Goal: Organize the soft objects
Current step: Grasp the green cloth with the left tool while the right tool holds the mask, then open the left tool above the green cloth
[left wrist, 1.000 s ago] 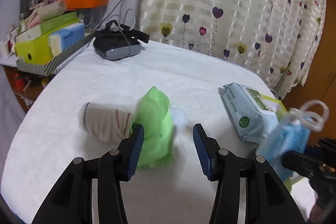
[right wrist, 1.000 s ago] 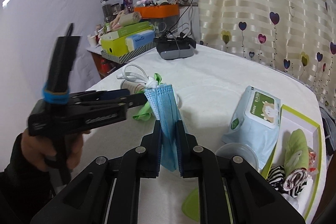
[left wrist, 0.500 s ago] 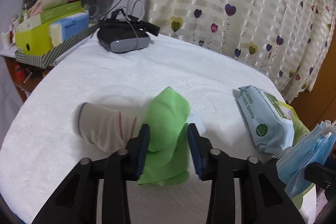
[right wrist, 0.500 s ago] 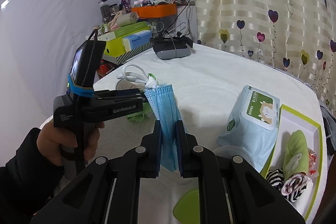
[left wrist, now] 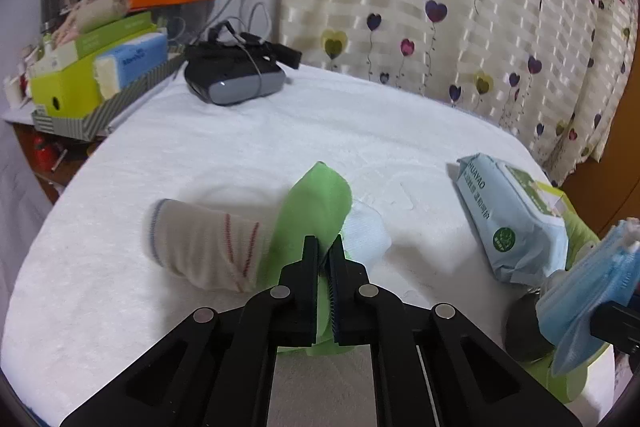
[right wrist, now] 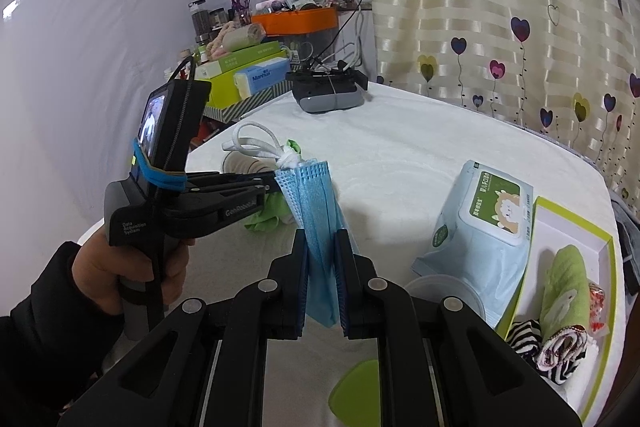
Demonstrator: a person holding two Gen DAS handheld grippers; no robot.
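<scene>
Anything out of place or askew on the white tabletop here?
Mostly loose soft items: a beige striped sock lies crumpled beside the green cloth pinched by the left gripper, outside the green-rimmed box. Nothing looks spilled or damaged.

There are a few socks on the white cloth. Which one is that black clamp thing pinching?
The bright green sock. The left gripper is shut on it, while the beige sock with red stripes and the pale blue one lie untouched on either side.
</scene>
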